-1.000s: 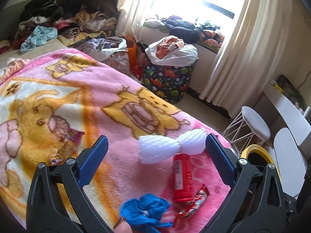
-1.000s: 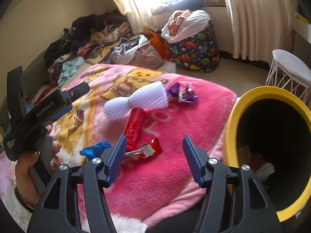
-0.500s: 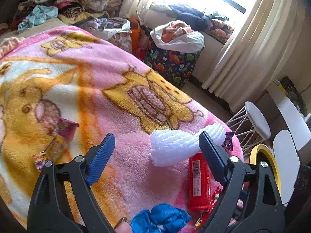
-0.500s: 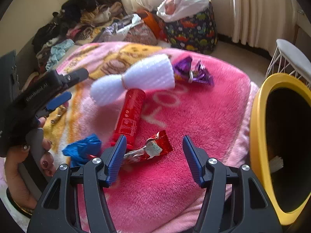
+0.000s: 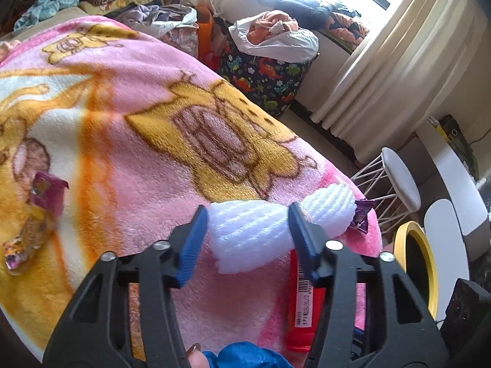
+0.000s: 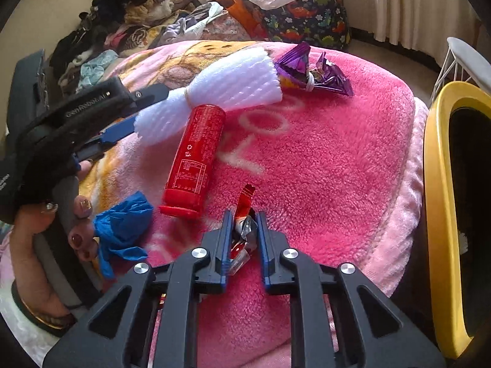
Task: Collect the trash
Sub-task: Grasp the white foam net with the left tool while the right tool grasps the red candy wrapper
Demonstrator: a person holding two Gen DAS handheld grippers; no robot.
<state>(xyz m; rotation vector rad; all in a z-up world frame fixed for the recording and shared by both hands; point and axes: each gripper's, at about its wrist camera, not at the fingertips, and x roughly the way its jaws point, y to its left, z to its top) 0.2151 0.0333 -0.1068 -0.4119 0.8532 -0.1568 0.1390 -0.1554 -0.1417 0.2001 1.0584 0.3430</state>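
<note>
the right gripper (image 6: 244, 236) had pinched shut on the red foil wrapper (image 6: 243, 214), ready for the yellow-rimmed bin (image 6: 442, 214). the left gripper (image 5: 245, 233), its jaws just closing, bracketed the white foam netting (image 5: 254, 233), apparently not yet squeezing it.

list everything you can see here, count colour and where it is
foam net sleeve: 1, white, on the blanket, one end between the left fingers
tube can: 1, red, lying beside the foam sleeve
foil wrapper: 1, red and silver, pinched in the right fingers
crumpled wrapper: 1, purple, at the foam sleeve's far end
crumpled bag: 1, blue, near the can's cap
snack wrappers: about 2, purple and gold, far side of the blanket
blanket: 1, pink with yellow cartoon print, covering the bed
bin: 1, yellow rim, beside the bed
laundry bag: 1, dark dinosaur print, on the floor
stool: 1, white, near the curtain
left gripper: closing around the foam
right gripper: shut on the foil wrapper
</note>
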